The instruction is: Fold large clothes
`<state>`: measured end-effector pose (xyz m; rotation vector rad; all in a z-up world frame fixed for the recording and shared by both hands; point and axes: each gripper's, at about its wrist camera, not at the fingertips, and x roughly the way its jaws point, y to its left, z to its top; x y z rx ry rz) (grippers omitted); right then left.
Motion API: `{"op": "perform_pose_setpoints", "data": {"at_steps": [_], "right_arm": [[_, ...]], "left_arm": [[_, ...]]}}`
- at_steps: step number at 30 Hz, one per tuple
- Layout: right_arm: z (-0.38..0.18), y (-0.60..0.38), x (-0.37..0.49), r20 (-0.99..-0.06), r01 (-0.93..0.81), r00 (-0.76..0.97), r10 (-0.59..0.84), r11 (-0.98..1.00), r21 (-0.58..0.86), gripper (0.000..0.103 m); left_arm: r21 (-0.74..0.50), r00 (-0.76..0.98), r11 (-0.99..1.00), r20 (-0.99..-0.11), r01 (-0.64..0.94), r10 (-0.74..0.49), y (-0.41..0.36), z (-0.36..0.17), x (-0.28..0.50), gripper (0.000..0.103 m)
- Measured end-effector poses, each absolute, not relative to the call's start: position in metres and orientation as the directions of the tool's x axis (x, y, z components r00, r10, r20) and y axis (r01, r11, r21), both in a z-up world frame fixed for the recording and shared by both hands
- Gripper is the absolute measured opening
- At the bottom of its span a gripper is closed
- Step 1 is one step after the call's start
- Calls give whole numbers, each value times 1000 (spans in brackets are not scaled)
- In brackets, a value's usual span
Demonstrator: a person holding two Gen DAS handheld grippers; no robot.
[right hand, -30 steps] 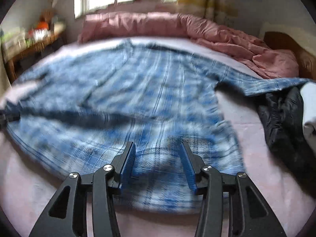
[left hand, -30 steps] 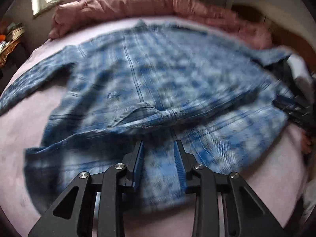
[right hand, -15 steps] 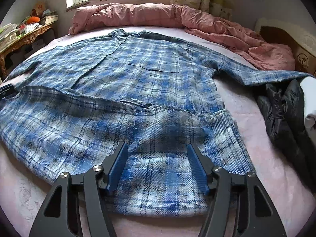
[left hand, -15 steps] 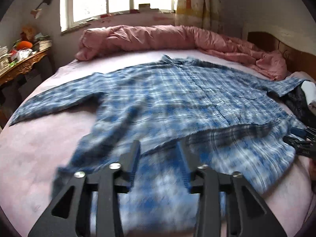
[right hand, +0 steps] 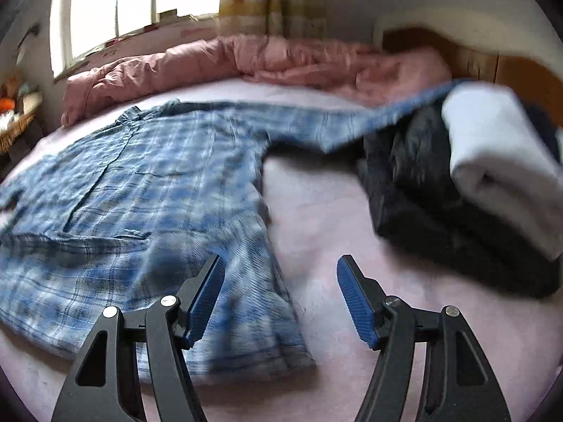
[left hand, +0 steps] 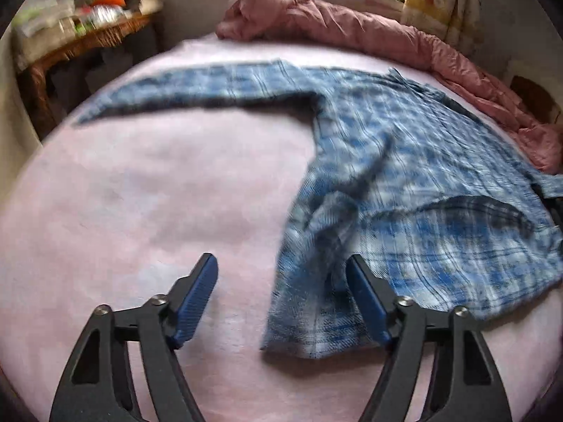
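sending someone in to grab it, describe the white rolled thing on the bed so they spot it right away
Start at the pink bed, on the side by the wooden headboard. A dark garment lies heaped beside the blue plaid shirt; the white roll rests on it, the only plain white item there.

Soft daylight enters from the bright, overexposed window [right hand: 116, 10] beyond the far edge of the pale pink bed [left hand: 140, 193]. Both fisheye views bend at the rims, with dark corners. Motion blur smears the blue plaid flannel shirt [left hand: 422, 183] and the rolled white cloth [right hand: 499, 161]; shadows are faint.
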<state>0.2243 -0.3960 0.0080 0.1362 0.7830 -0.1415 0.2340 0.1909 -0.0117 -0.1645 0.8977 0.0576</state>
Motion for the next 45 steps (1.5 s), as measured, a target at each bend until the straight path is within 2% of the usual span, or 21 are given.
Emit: {"op": "perform_pose_setpoints", "data": {"at_steps": [1,3,4,5,7,13,18,21,23,24,25,28,29,31,33,35,38,40,41,43,45], "right_arm": [[4,-402,226,-723,175,689,-47,979,104,68],[0,-407,229,-740,180,672,-28,976,126,68],[-1,-406,229,-738,164,675,-13,978,133,53],[-3,-405,228,-738,122,674,35,980,159,11],[-3,-401,225,-727,111,686,30,983,144,7],[22,-395,208,-633,131,774,-29,985,115,6],[2,-394,224,-731,176,677,-89,984,43,6],[1,-397,226,-739,181,669,-84,982,52,6],[2,-398,223,-729,181,679,-80,982,60,6],[3,-398,223,-726,181,682,-82,982,59,6],[4,-398,222,-724,180,685,-83,982,58,6],[7,-396,216,-700,175,708,-93,984,45,6],[10,-394,214,-689,170,718,-98,985,38,7],[19,-386,209,-649,163,752,-118,987,9,13],[25,-376,206,-614,152,779,-128,988,-14,27],[29,-363,200,-585,129,799,-138,990,-58,54],[39,-350,186,-524,95,844,-110,994,-57,78],[45,-344,177,-494,44,868,-41,999,-5,89],[46,-341,176,-493,16,870,-7,1000,14,89],[41,-329,179,-541,-102,833,118,993,60,90],[27,-316,187,-642,-204,740,203,976,74,100]], "left_arm": [[-152,615,983,-787,-99,-59,190,-16,236,56],[-133,599,988,-798,-73,-63,181,-19,238,54],[-91,603,994,-797,-60,-36,174,-17,237,50],[-50,611,998,-791,-40,-15,166,-15,236,43],[-1,633,999,-774,-37,23,159,-12,232,4],[87,746,995,-658,-52,97,150,22,219,5],[61,669,992,-734,-111,119,167,2,238,10],[33,631,990,-768,-135,112,177,-15,249,13],[-7,649,989,-755,-147,92,184,-13,248,16],[-13,657,988,-748,-153,92,185,-12,247,22],[-10,663,987,-742,-160,100,186,-10,246,27],[47,696,985,-701,-168,152,175,0,236,31],[57,734,989,-665,-138,141,166,9,228,36],[62,793,995,-602,-76,98,148,27,214,63],[67,828,998,-558,-16,51,131,39,201,68],[68,832,997,-555,49,-3,115,45,195,82],[57,814,993,-579,101,-49,100,43,192,90],[45,784,987,-614,152,-93,90,39,195,99],[45,771,982,-627,182,-114,85,35,195,99],[57,737,968,-660,244,-147,73,26,195,99],[78,696,946,-697,314,-173,58,15,197,99]]}}
